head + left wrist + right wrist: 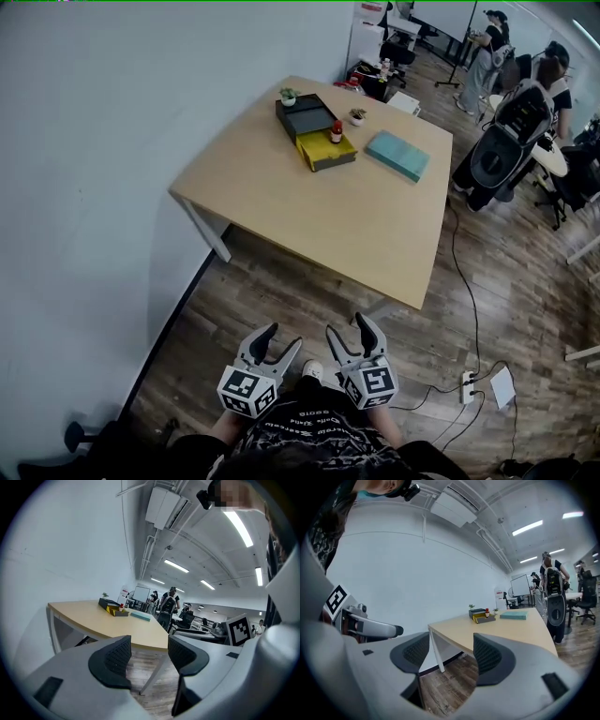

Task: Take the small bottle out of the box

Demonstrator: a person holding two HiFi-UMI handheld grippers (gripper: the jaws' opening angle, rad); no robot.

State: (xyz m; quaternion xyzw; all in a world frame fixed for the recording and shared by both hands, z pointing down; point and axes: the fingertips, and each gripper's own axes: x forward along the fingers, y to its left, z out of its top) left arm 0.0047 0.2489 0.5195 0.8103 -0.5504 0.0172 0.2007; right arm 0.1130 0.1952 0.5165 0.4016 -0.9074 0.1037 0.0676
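Head view: table (309, 211) at 12 o'clock, well apart from grippers.
Bottle (337, 131): upright in box (323, 156).
Left gripper (284, 336): jaws apart, empty.
Right gripper (346, 324): jaws apart, empty.

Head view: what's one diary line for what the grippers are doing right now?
stage: not started | left gripper: open, empty | right gripper: open, empty | small bottle: in box on table, far off

wooden table (356, 225) | dark box (306, 112) | yellow box (323, 155) | teal book (397, 155)

Grey tools (284, 336), black ribbed pads (117, 656)
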